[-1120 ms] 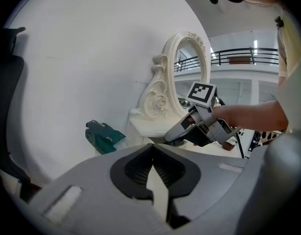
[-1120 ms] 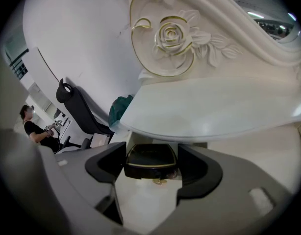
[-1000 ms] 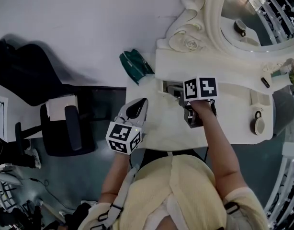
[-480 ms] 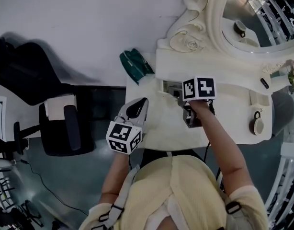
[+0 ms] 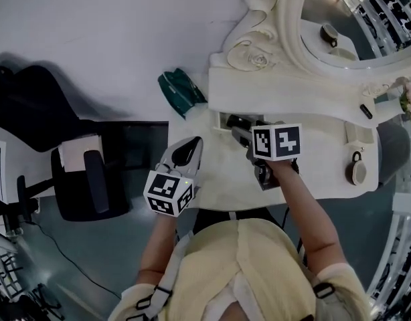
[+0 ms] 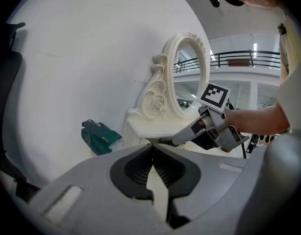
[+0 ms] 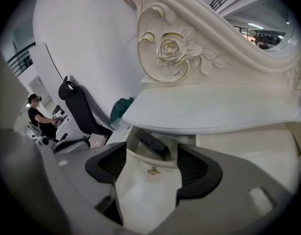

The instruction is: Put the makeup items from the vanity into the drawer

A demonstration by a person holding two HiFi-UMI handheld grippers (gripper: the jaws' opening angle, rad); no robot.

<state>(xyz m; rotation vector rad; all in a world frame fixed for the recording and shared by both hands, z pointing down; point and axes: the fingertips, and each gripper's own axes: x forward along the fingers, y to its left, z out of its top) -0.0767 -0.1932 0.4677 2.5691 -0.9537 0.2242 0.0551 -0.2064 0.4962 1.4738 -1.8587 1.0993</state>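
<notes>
Closest to the person, the left gripper [image 6: 151,166] hung off the left edge of the table [image 5: 312,146]. Its jaws were pressed tight together, and nothing was in them.

A bit farther out, the right gripper [image 7: 158,173] faced the little drawer [image 7: 140,192]. Its jaws were wide apart and held nothing. The white front of the drawer stood between them, with its small gold knob [image 7: 153,171] in the middle. I could not tell if the jaws touched the drawer.

A second before, the right gripper was closer in, over the drawer. Now it had pulled back a little toward the person. More of the open drawer showed, and a long dark thing [image 7: 153,144] lay inside it. I think that thing was a makeup item that had just been dropped in, so that part looked done. I think the drawer could be pushed shut next, or more things could be fetched.

Farther right on the table, a round thing [image 5: 356,169] sat well away from the drawer. A small dark thing [image 5: 366,111] lay on the shelf behind it. These may still need to go in.

Behind the table stood the big mirror [image 5: 353,19]. A green bag [image 5: 181,91] lay by the wall, left of the table.
</notes>
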